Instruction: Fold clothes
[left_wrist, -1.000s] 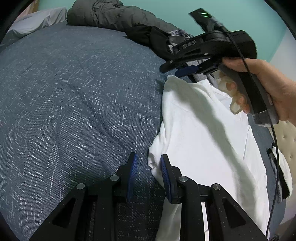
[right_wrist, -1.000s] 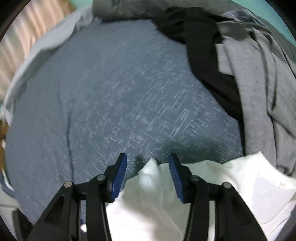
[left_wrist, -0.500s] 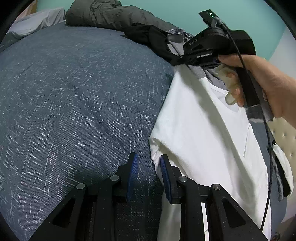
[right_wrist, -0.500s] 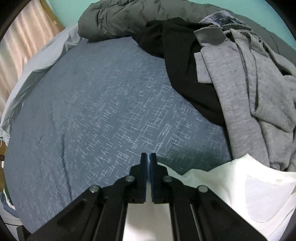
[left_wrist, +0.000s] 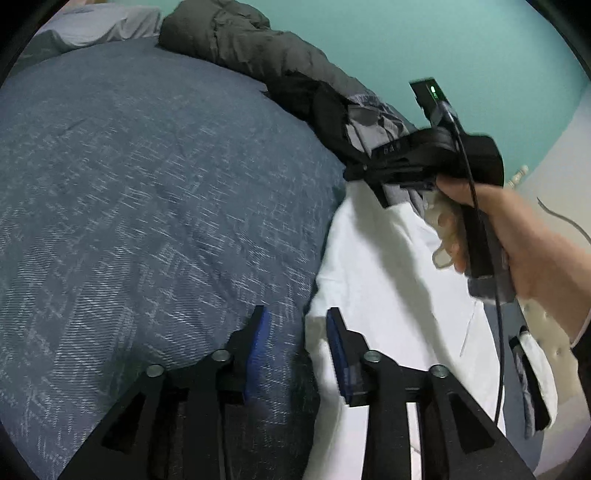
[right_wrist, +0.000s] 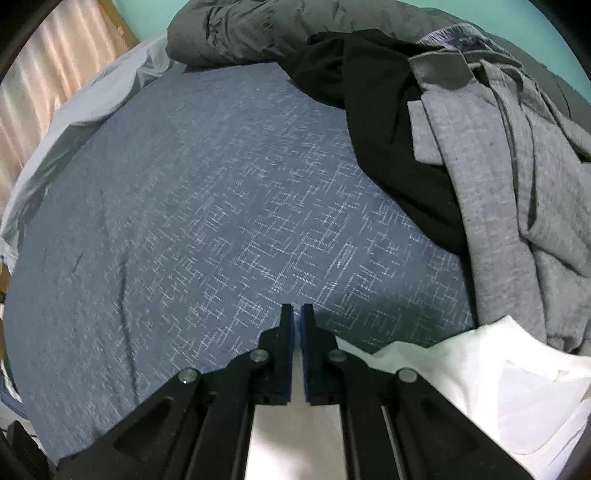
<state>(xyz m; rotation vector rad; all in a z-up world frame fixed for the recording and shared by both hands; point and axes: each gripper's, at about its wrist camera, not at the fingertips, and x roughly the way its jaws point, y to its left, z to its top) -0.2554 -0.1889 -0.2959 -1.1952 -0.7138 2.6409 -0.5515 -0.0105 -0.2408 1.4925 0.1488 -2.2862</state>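
left wrist view: my left gripper has its fingers apart, low over the bed, straddling the near corner of the white t-shirt. cloth edge sits between the blue pads, nothing pinched. shirt is spread on the blue patterned cover, running from that corner up toward the right gripper. a hand holds the right gripper's handle over the shirt's far end, cable trailing down from it.

right wrist view: right gripper fingers nearly together, thin gap only. white fabric shows below and behind them, but i can't tell if any is pinched at the tips. shirt collar area lies to the right of the fingers.

pile of other clothes at the far side: black garment, grey garment, dark grey jacket. grey garment touches the shirt's top edge. pale pillow at the left edge.
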